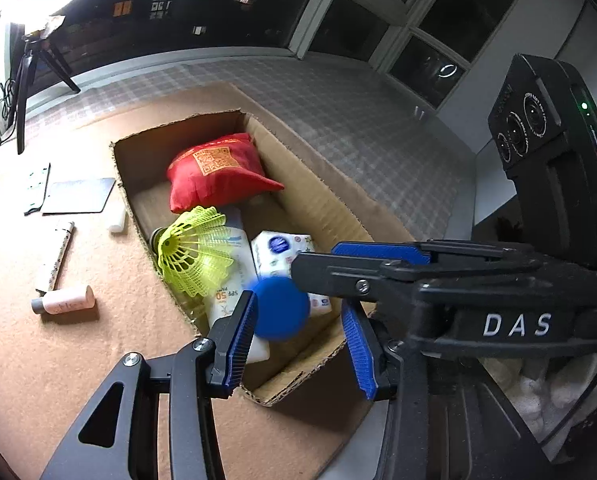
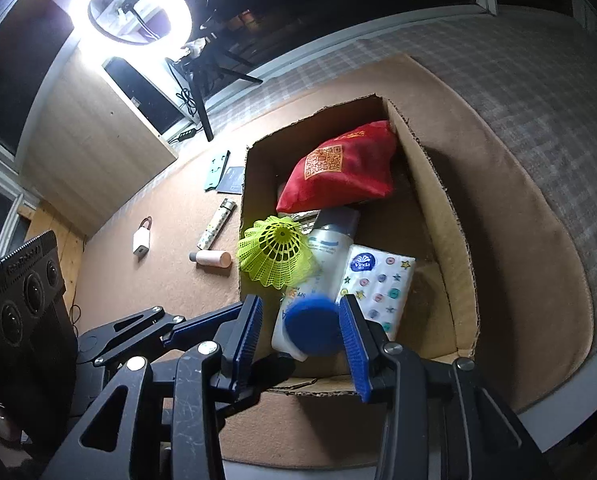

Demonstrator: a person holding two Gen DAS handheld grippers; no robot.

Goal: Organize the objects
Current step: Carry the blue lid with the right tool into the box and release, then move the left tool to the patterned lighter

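Both tools hung released over an open cardboard box point(image 2: 438, 200) on a brown mat point(image 1: 98, 360), the left tool point(image 1: 298, 312) and the right tool point(image 2: 302, 308) each with pads apart and clamping nothing. A blurred blue round object point(image 2: 314, 328) showed between the pads, above a white sunscreen bottle point(image 2: 326, 248) lying in the box beside a red pouch point(image 2: 338, 168), a yellow shuttlecock point(image 2: 274, 256) and a tissue pack point(image 2: 378, 280). A pink tube point(image 1: 68, 300) and a lighter point(image 2: 216, 228) lay outside on the mat
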